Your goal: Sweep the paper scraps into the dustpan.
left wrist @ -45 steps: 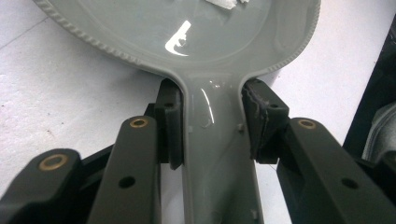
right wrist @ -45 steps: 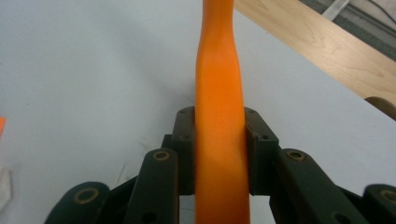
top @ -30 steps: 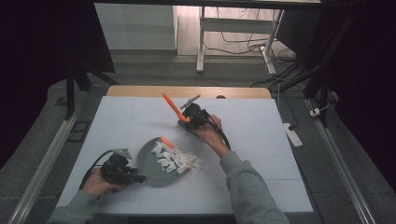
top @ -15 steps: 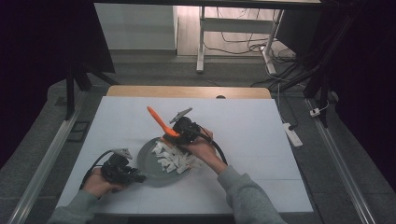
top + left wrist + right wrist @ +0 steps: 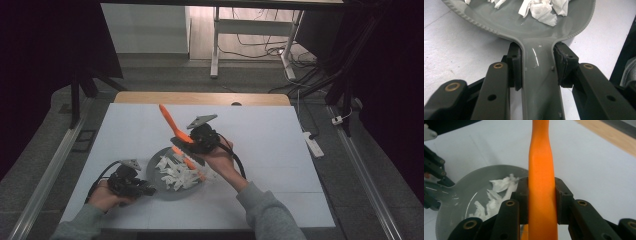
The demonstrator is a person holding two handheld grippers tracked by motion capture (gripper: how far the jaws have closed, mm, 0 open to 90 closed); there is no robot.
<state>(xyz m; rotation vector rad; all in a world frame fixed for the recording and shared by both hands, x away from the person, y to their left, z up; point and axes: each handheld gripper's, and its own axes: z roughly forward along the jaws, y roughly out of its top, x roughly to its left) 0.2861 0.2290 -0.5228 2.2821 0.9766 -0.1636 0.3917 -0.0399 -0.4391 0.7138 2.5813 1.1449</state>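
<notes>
Worktop [image 5: 280, 145]: white, carrying a grey pan [image 5: 159, 184] of paper scraps [image 5: 177, 170].
Left gripper [image 5: 537, 66]: pinching pan handle [image 5: 537, 82], steadying.
Right gripper [image 5: 541, 200]: clamped on orange spatula [image 5: 541, 170] above the pan.
Progress: both tools gripped; stirring or scooping the scraps seems left to do.

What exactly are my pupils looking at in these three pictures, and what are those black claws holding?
A person works at a white table, holding a hand-operated tool with a two-fingered claw in each hand. One camera looks down from above; the other two ride on the tools and look along their fingers. The left claw is shut on the handle of a grey plastic pan, which rests on the table and holds torn white paper scraps. The right claw is shut on the handle of an orange plastic spatula, raised above the pan.
</notes>
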